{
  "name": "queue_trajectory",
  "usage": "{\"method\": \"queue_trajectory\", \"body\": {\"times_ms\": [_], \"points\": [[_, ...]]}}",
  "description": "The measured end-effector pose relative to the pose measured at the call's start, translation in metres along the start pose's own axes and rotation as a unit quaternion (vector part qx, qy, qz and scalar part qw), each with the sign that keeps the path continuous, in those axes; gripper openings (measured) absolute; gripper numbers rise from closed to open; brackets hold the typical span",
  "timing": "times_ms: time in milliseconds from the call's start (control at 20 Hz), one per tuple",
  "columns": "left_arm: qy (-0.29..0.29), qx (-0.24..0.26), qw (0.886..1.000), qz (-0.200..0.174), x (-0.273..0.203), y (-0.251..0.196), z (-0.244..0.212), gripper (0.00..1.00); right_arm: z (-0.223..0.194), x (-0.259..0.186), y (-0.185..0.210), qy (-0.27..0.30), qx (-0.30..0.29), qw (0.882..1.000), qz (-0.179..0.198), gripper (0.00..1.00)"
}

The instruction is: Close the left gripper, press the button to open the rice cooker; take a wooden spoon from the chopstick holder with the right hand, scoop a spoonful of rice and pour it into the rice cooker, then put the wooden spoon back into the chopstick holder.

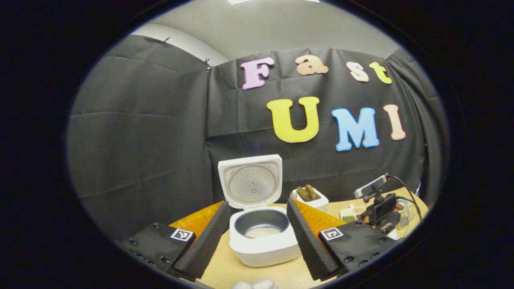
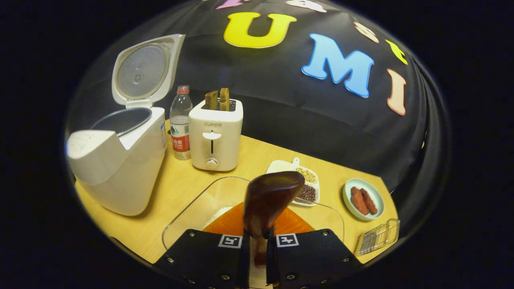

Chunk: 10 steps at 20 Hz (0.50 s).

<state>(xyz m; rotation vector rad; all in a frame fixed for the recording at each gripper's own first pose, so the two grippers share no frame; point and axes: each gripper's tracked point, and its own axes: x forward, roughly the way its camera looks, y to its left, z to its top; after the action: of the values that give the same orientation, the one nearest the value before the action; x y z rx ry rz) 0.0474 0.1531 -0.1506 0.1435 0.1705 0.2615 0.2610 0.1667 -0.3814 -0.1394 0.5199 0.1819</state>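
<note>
The white rice cooker (image 1: 263, 245) stands open on the wooden table with its lid (image 1: 251, 180) upright and a little rice in the bottom of its pot (image 1: 261, 224). My left gripper (image 1: 257, 203) is open, and its fingers frame the cooker from a short way in front. In the right gripper view the cooker (image 2: 120, 160) is at the left. My right gripper (image 2: 259, 241) is shut on the handle of the dark wooden spoon (image 2: 271, 196). The spoon's bowl points forward over a clear rice container (image 2: 200, 204), and no rice shows on it. The right gripper (image 1: 379, 210) also appears at the right of the left gripper view.
A water bottle (image 2: 180, 122) and a white toaster (image 2: 215, 134) holding bread stand right of the cooker. Farther right are a divided dish of beans (image 2: 305, 182), a small plate of sausages (image 2: 363, 198) and a wire metal holder (image 2: 377, 237) near the table edge.
</note>
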Motion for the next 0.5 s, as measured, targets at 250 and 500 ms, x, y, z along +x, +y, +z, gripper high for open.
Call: {"method": "queue_trajectory", "body": {"times_ms": [250,500], "points": [[-0.009,0.013,1.000,-0.003,-0.003,-0.001,0.004,0.98,0.002,0.000,0.002,0.016,0.168,0.985,0.046,0.17],[-0.009,0.011,1.000,-0.007,0.000,-0.006,0.009,0.99,-0.003,0.003,-0.010,0.036,0.324,0.942,0.082,0.16]]}}
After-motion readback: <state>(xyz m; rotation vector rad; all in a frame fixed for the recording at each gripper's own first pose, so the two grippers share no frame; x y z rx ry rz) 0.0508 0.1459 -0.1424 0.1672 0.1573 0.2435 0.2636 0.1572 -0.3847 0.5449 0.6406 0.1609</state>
